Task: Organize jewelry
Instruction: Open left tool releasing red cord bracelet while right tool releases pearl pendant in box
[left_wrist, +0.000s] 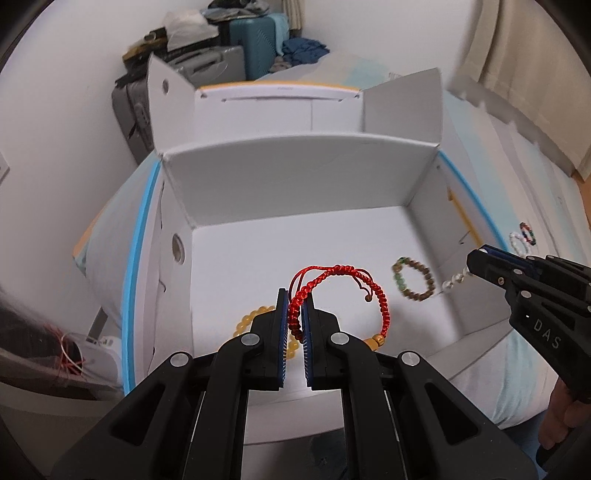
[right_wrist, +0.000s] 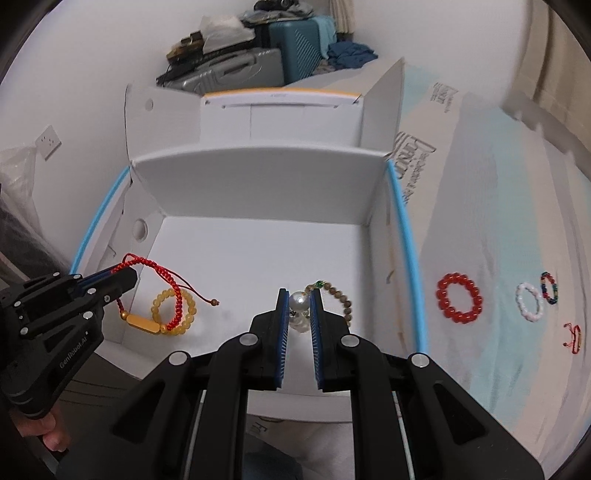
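Both grippers hang over an open white cardboard box (right_wrist: 258, 192) that sits on a bed with a pale blue sheet (right_wrist: 498, 229). The left gripper (left_wrist: 295, 301) has its jaws clenched on a red braided cord bracelet (left_wrist: 343, 284), which loops up and to the right of the fingertips; in the right wrist view the same bracelet dangles from those jaws with a gold bar bead at its lowest point, above the box floor near the left wall. Beneath it, on the box floor by the left wall, lies a yellow bead bracelet (right_wrist: 173, 312). The right gripper (right_wrist: 299, 302) has its jaws clamped on a pearl bracelet (right_wrist: 299, 301), one large white pearl showing between the blue pads. A brown wooden bead bracelet with green beads (left_wrist: 413, 278) lies on the box floor toward the right wall, just beside the right gripper's tips. Outside the box, on the sheet beyond its right wall, lie a red bead bracelet (right_wrist: 459, 298), a small white bead bracelet (right_wrist: 530, 302), a multicoloured bead bracelet (right_wrist: 549, 287) just beside it, and a thin red cord bracelet (right_wrist: 573, 338) nearer the bed's edge. Suitcases (right_wrist: 295, 40) and piled clothes stand against the far wall behind the box.
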